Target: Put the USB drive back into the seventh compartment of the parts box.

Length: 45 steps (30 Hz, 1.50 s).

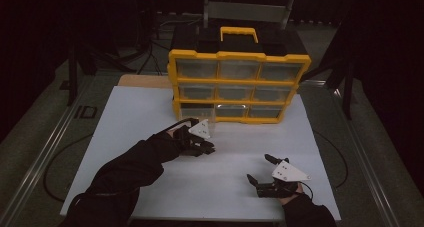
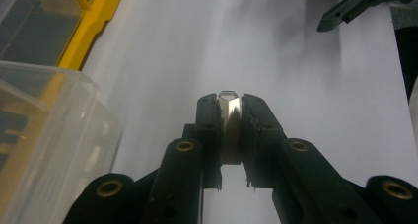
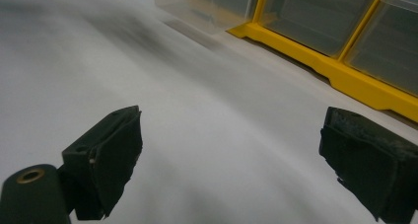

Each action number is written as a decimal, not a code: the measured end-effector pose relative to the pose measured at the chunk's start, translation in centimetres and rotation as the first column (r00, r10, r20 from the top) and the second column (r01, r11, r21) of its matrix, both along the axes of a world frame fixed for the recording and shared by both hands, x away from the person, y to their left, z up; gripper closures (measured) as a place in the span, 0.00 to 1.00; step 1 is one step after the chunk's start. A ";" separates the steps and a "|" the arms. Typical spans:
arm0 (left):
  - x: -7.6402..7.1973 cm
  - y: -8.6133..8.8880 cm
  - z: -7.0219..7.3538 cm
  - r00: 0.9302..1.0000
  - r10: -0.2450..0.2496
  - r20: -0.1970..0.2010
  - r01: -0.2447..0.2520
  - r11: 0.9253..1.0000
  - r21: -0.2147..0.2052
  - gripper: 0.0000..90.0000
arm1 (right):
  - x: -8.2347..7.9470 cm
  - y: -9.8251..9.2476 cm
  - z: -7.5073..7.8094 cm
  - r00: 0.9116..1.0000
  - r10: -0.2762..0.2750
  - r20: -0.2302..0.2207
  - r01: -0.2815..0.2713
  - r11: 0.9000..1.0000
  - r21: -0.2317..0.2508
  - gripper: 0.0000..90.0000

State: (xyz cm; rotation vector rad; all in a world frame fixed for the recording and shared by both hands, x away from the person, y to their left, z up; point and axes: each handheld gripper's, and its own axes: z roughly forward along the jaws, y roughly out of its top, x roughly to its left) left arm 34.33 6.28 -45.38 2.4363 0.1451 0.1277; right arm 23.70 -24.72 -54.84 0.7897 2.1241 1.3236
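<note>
My left gripper is shut on a small shiny metal piece, which stands edge-on between the pads with an angled top like a nut's. In the high view the left gripper hovers over the white board, just in front of a clear drawer pulled out of the yellow organizer's bottom-left slot. That clear drawer is close on the left in the left gripper view. My right gripper is open and holds nothing, low over the board at the front right; its jaws stand wide apart.
The organizer has three rows of clear drawers in a yellow frame and a yellow handle on top. Dark metal rails run along both sides of the table. The right gripper appears at the top right of the left gripper view.
</note>
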 end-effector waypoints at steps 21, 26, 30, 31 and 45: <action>1.4 1.0 2.4 0.999 0.036 0.003 -0.036 0.999 -0.013 0.89 | 0.0 0.0 0.0 1.000 -0.001 -0.001 0.001 1.000 -0.004 0.10; 1.7 1.2 2.9 0.999 0.041 0.012 -0.041 0.999 -0.010 0.89 | 0.0 0.1 0.0 1.000 0.001 0.001 -0.001 1.000 -0.006 0.10; 2.1 1.3 3.2 0.998 0.058 0.016 -0.057 0.998 -0.020 0.89 | -0.1 0.1 0.0 1.000 0.001 -0.001 -0.001 1.000 -0.005 0.10; 2.2 1.4 3.3 0.998 0.068 0.016 -0.068 0.997 -0.027 0.89 | -0.1 0.1 0.0 1.000 -0.001 -0.002 0.001 1.000 -0.006 0.10; 3.6 2.3 4.7 0.992 0.126 0.024 -0.125 0.991 -0.044 0.89 | -0.1 0.1 0.0 1.000 -0.001 -0.001 0.001 1.000 -0.002 0.10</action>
